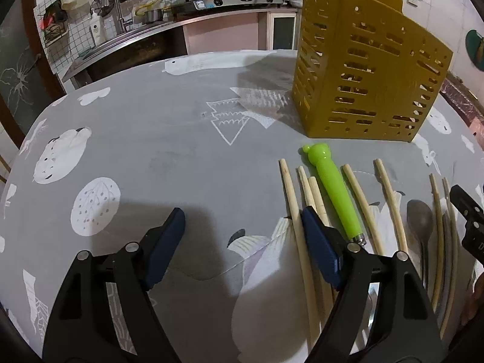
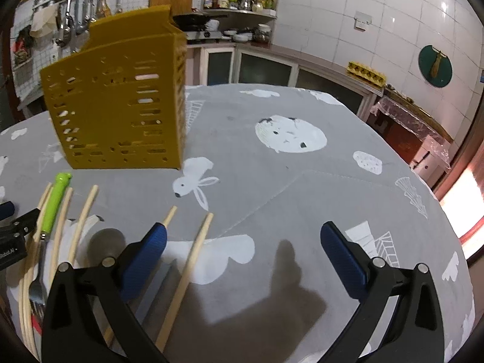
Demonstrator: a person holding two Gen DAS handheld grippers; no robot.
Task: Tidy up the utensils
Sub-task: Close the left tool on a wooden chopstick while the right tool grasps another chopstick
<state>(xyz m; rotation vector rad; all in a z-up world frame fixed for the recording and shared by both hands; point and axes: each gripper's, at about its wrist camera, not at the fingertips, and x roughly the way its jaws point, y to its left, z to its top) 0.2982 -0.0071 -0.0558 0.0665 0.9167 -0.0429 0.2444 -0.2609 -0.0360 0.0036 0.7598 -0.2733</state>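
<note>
Your left gripper [image 1: 242, 236] hovers over the grey printed tablecloth [image 1: 169, 157] with its jaws spread wide and nothing between them; its right blue pad [image 1: 317, 242] sits above the leftmost bamboo chopsticks [image 1: 295, 208], though whether it touches them cannot be told. Your right gripper [image 2: 242, 251] is likewise wide apart and empty, its left pad [image 2: 148, 251] overlapping one chopstick in the picture while a second chopstick [image 2: 187, 272] lies between the jaws, not clamped. The utensils lie loose in a row: in the left wrist view the green-handled fork [image 1: 335, 193] points toward 11 o'clock among the chopsticks, with a dark spoon [image 1: 419, 217] at about 3 o'clock. The yellow slotted utensil holder [image 1: 366, 72] stands upright beyond them at 1 o'clock, just past the fork's handle. By these views you are at the opening step, with nothing yet picked up. The next move calls for lowering one gripper squarely astride a single utensil and closing before lifting it toward the holder's open top.
</note>
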